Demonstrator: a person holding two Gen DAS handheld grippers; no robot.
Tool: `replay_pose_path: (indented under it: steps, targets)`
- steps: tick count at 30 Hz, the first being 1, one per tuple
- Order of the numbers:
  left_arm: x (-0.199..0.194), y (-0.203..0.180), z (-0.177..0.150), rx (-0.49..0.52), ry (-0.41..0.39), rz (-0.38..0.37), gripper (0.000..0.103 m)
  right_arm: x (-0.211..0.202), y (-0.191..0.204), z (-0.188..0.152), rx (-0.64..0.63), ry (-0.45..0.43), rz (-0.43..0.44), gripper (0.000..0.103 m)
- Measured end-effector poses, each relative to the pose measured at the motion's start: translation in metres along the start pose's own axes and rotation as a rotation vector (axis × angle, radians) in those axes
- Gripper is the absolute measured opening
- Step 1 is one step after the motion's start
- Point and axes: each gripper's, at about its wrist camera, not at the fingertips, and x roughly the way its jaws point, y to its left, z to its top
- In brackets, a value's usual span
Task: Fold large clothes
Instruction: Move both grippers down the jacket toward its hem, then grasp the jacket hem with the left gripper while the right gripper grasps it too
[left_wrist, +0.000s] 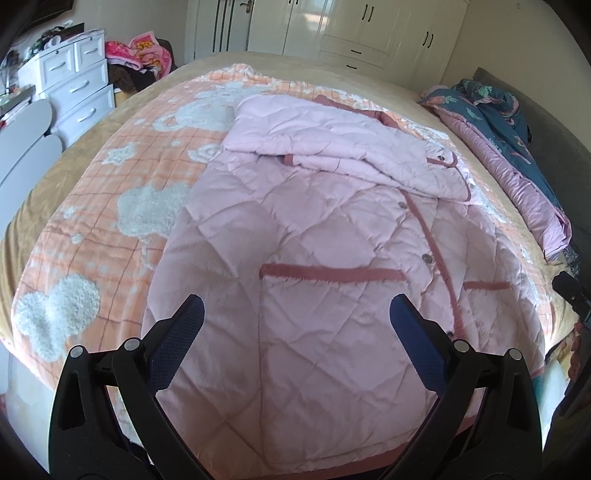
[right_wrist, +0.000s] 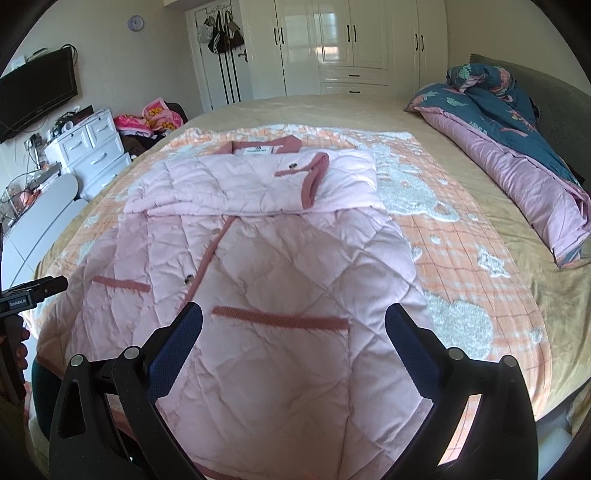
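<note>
A large pink quilted coat with dark pink trim lies flat on the bed, front side up, hem toward me. Both sleeves are folded across its chest. It also shows in the right wrist view. My left gripper is open and empty, hovering above the coat's left pocket near the hem. My right gripper is open and empty, above the coat's right pocket. The left gripper's body shows at the left edge of the right wrist view.
The coat rests on an orange checked blanket with white fluffy shapes over a tan bedspread. A rolled blue and pink duvet lies at the right. White drawers and wardrobes stand beyond the bed.
</note>
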Motion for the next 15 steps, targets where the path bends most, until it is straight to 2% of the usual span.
replay_pose_path:
  steps: [15]
  targets:
    - [0.006, 0.032, -0.028, -0.012, 0.054, 0.061, 0.095, 0.005, -0.019, -0.021, 0.013, 0.050, -0.040, 0.099]
